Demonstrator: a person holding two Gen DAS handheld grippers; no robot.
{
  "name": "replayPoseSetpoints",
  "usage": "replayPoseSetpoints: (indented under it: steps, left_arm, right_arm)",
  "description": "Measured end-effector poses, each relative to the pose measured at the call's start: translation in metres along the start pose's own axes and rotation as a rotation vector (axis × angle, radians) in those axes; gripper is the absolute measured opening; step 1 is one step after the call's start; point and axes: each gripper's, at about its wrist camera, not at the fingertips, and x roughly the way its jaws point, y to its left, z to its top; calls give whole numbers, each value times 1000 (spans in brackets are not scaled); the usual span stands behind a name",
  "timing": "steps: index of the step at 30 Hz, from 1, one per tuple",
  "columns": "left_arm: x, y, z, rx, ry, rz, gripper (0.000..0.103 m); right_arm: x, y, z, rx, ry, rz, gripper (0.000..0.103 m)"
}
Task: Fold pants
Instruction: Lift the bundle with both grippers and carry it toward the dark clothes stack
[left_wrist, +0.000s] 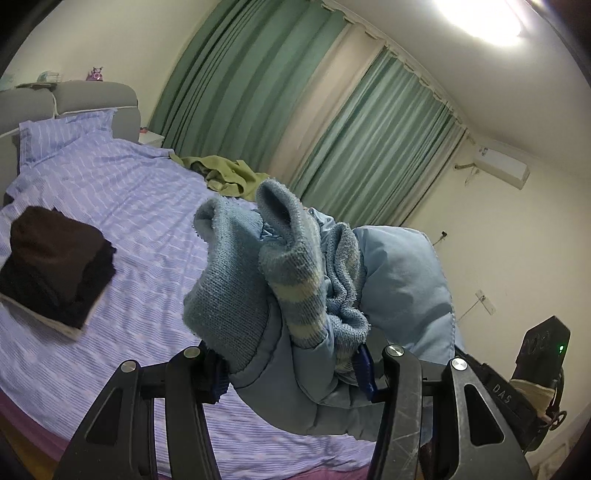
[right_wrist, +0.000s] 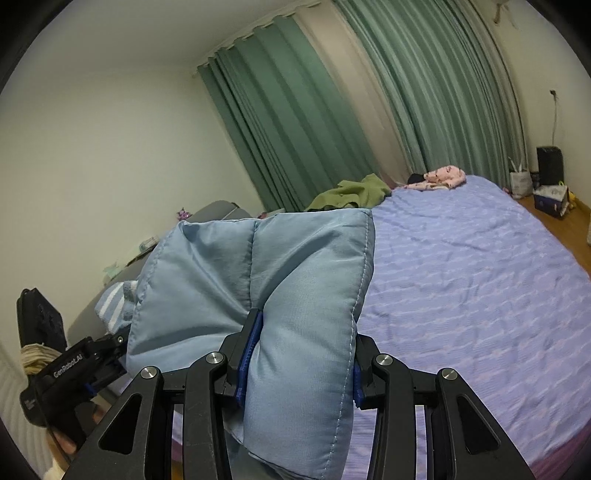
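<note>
The pants (left_wrist: 399, 280) are light blue and padded, with ribbed knit cuffs (left_wrist: 240, 280) striped pale yellow. My left gripper (left_wrist: 291, 373) is shut on the cuff end, which bunches up above the jaws. My right gripper (right_wrist: 299, 369) is shut on a thick padded fold of the same pants (right_wrist: 295, 280), held above the bed. In the right wrist view the left gripper (right_wrist: 99, 365) shows at the lower left, close beside the fabric. The right gripper's body (left_wrist: 532, 387) shows at the lower right of the left wrist view.
The bed has a purple striped sheet (right_wrist: 461, 295). A stack of dark folded clothes (left_wrist: 55, 269) lies at its left. An olive green garment (left_wrist: 229, 173) lies near the green curtains (left_wrist: 258, 92). A pink garment (right_wrist: 439, 177) lies at the bed's far side. Bags (right_wrist: 550, 195) stand on the floor.
</note>
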Motion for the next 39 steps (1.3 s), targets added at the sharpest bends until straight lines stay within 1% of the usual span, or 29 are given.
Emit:
replayPoseSetpoints:
  steps: [5, 9, 15, 17, 22, 25, 30, 32, 35, 37, 39]
  left_arm:
    - [-18, 48, 26, 14, 10, -26, 52]
    - [-30, 71, 39, 0, 10, -25, 52]
    - [-32, 95, 50, -37, -15, -6, 52]
    - [-32, 102, 55, -47, -20, 17, 52]
    - [-36, 115, 65, -39, -54, 44, 52]
    - [-39, 132, 72, -51, -64, 56, 52]
    - [-40, 178, 89, -64, -62, 52, 52]
    - [-41, 205, 100, -63, -43, 46, 52]
    - [-42, 242, 118, -64, -14, 45, 52]
    - [-45, 269, 129, -71, 0, 47, 52]
    - [-47, 294, 140, -79, 7, 51, 53]
  right_arm:
    - [27, 50, -10, 5, -24, -38, 40]
    - [43, 76, -12, 6, -21, -39, 40]
    - [72, 88, -7, -32, 6, -22, 40]
    - [82, 91, -5, -39, 5, 2, 40]
    - [105, 97, 0, -40, 15, 53, 40]
    - [124, 109, 4, -57, 28, 72, 40]
    - [155, 140, -2, -79, 41, 76, 40]
    - [168, 153, -6, -79, 43, 74, 40]
    - [199, 171, -10, -51, 62, 69, 40]
    - [217, 187, -16, -54, 72, 69, 40]
    - [239, 203, -18, -44, 85, 82, 40]
